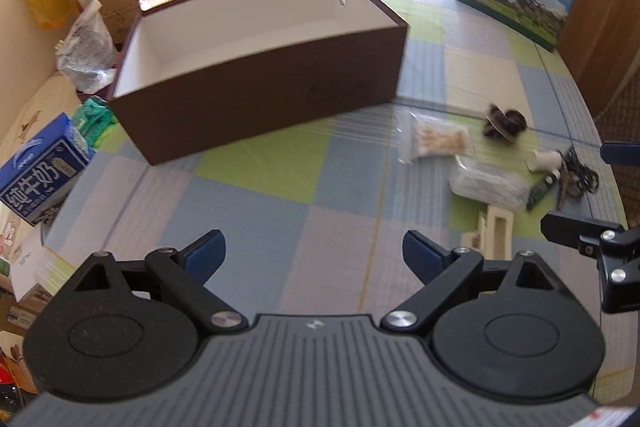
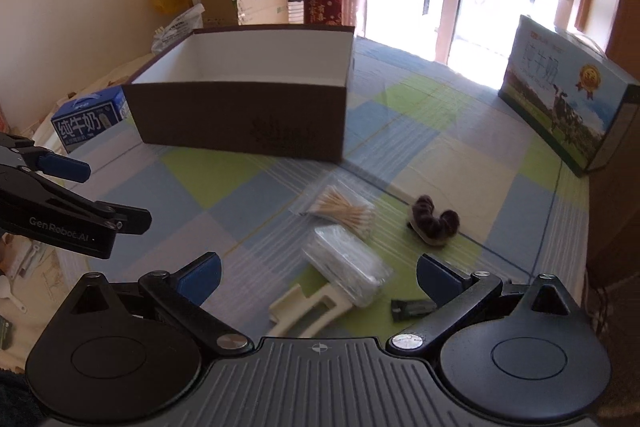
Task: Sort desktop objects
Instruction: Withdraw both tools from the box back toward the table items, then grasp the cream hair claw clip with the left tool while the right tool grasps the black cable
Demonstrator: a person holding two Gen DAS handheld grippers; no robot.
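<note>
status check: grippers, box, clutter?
Left gripper open, empty. Right gripper open, empty, above clear plastic case. Brown box empty. Nothing blocking.

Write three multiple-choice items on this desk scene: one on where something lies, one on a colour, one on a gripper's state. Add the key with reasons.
1. Where does the bag of cotton swabs lie?
A. inside the brown box
B. on the tablecloth in front of the brown box
C. on top of the milk carton

2. What colour is the inside of the brown box?
A. white
B. red
C. black

3. How does the right gripper stand?
A. shut on the swabs
B. shut and empty
C. open and empty

Key: 1 B, the bag lies flat on the checked cloth outside the box; 2 A, its inner walls show white; 3 C, its fingers stand wide apart, gripping nothing.
</note>
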